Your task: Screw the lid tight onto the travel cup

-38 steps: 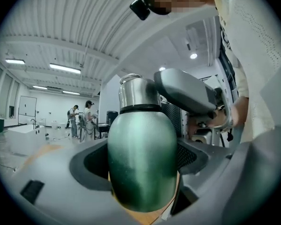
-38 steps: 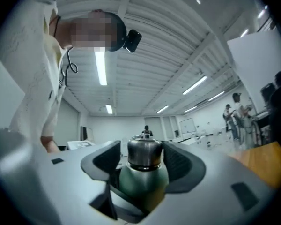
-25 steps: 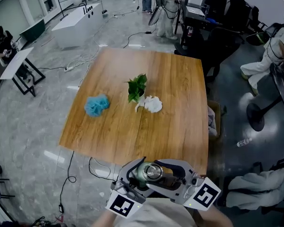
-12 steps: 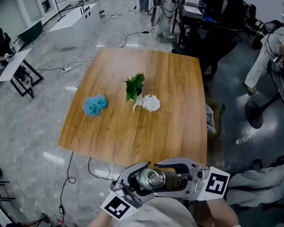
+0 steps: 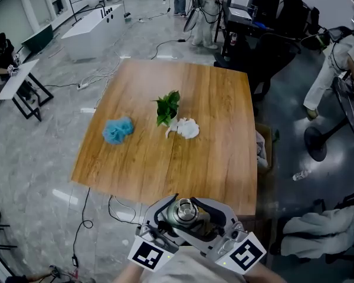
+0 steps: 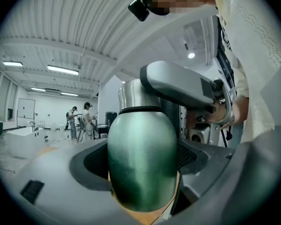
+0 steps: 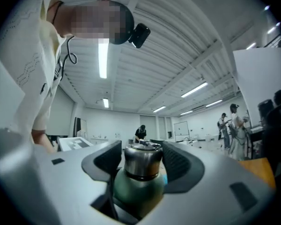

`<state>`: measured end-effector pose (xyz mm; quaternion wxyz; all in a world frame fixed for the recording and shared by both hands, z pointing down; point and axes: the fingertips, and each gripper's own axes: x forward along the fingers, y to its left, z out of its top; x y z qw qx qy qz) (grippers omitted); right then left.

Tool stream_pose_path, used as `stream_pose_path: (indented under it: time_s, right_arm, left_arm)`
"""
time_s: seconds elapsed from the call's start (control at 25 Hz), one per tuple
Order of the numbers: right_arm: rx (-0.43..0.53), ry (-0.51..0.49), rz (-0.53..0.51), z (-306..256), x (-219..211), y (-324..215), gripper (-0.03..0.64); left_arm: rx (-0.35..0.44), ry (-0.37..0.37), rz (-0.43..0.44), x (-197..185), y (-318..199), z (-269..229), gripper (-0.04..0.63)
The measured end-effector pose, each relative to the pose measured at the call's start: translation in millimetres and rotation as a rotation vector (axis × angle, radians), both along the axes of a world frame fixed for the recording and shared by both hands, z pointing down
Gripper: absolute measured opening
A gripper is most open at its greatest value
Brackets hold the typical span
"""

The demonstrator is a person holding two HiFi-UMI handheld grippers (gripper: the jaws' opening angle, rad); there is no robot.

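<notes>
The travel cup [image 5: 184, 212] has a green body and a steel lid, and it is held in the air close to the person's chest, just in front of the table's near edge. My left gripper [image 5: 174, 216] is shut on the green body [image 6: 141, 158], which fills the gap between its jaws. My right gripper [image 5: 194, 212] comes in from the right and is shut on the steel lid [image 7: 141, 159], a ribbed pad on either side of it. The lid [image 6: 133, 95] sits on the cup's neck, with the green body [image 7: 133, 191] showing below it.
The wooden table [image 5: 212, 158] lies ahead with a green leafy plant [image 5: 167, 107], a white crumpled thing [image 5: 187, 128] and a blue puff [image 5: 118, 131] near its middle. Cables run over the floor on the left, and a person [image 5: 333, 69] and chairs stand on the right.
The right gripper has swung round the lid: its marker cube went out to the right, then came back down and to the left. The cup and left gripper stayed nearly in place.
</notes>
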<state>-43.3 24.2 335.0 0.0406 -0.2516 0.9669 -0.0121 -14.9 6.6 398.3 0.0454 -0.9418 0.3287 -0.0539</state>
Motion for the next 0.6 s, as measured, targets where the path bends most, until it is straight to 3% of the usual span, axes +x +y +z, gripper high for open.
stream_pose_path:
  time_s: [0.16, 0.28, 0.4, 0.6]
  right_arm:
    - [-0.055, 0.037, -0.280, 4.8, 7.0, 13.8, 0.265]
    - [-0.015, 0.049, -0.423, -2.7, 13.8, 22.3, 0.265]
    - [0.011, 0.029, -0.336, -5.5, 12.3, 15.0, 0.262]
    - [-0.024, -0.066, 0.041, -8.5, 11.4, -9.3, 0.259]
  left_arm:
    - [-0.015, -0.027, 0.130, 7.8, 16.9, 2.7, 0.394]
    - [-0.028, -0.033, 0.187, 14.3, 27.7, 6.3, 0.394]
    - [-0.020, -0.018, 0.104, 12.5, 18.2, 6.0, 0.394]
    - [-0.024, -0.032, -0.094, 4.0, -6.1, 6.1, 0.394]
